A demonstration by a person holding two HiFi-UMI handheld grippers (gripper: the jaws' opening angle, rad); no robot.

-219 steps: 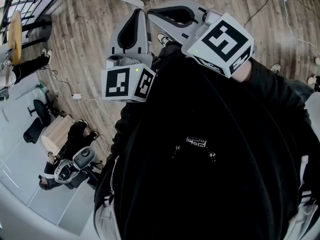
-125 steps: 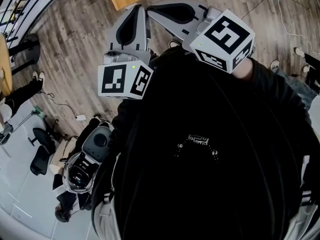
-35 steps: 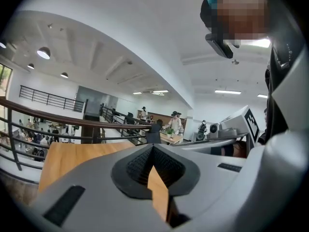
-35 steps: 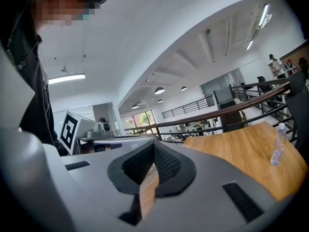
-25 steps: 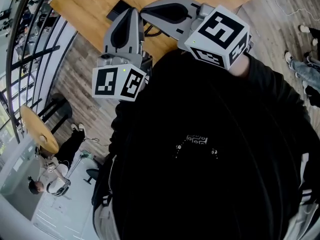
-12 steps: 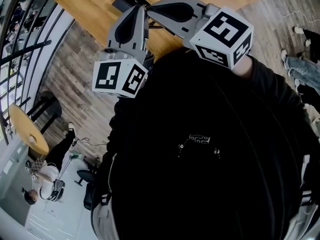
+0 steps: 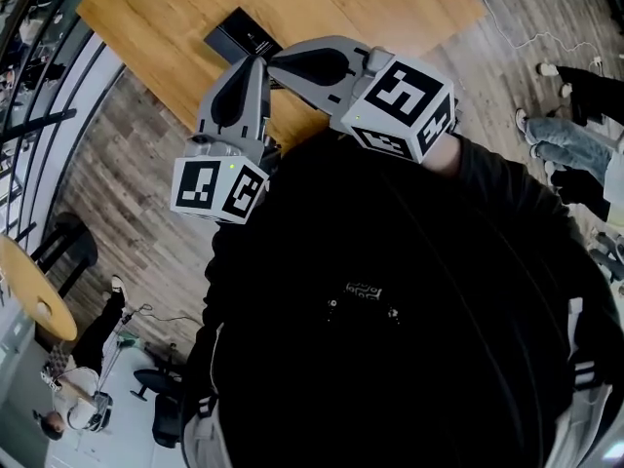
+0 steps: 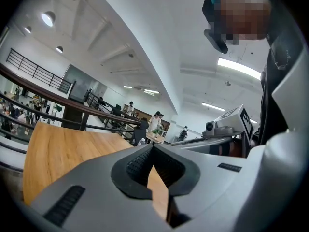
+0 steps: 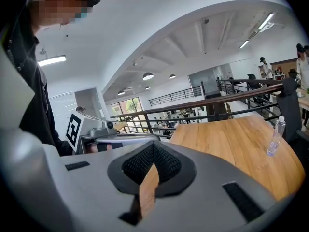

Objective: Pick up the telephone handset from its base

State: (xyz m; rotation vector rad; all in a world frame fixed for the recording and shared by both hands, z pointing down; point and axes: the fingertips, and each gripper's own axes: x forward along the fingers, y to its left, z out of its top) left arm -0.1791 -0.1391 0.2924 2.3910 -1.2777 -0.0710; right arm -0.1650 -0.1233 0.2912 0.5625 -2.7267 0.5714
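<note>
**While both tools are shut & empty, a black device lies on the table ahead**

Where the head view looks down, a big wooden table (image 7: 390,8) fills the top of frame, w/ plank floor (image 7: 127,193) on either side. A person in a black top (image 7: 390,300) stands at the table's near edge, arms fwd. A metal railing (image 9: 227,100) runs behind the table in the right gripper view. People & desks beyond it are too small for detail. A small round side table (image 7: 29,291) sits lower left, well apart.

Left tool (image 7: 255,61): jaws fully together, pads meeting at the tip, nothing btwn them. Only table wood shows through the gap behind the pads. Right tool (image 7: 277,59): same, jaws closed tip to tip, nothing held. Both are over the table's near edge, tips just beside each other, marker cubes (image 7: 216,188) toward the person.

A flat black device (image 7: 242,39) lies on the table near its left-hand edge, just beyond the tool tips & apart from them. It is too small to tell base from handset. A clear water bottle (image 9: 275,137) stands upright on the table, at right in the right gripper view.
</note>
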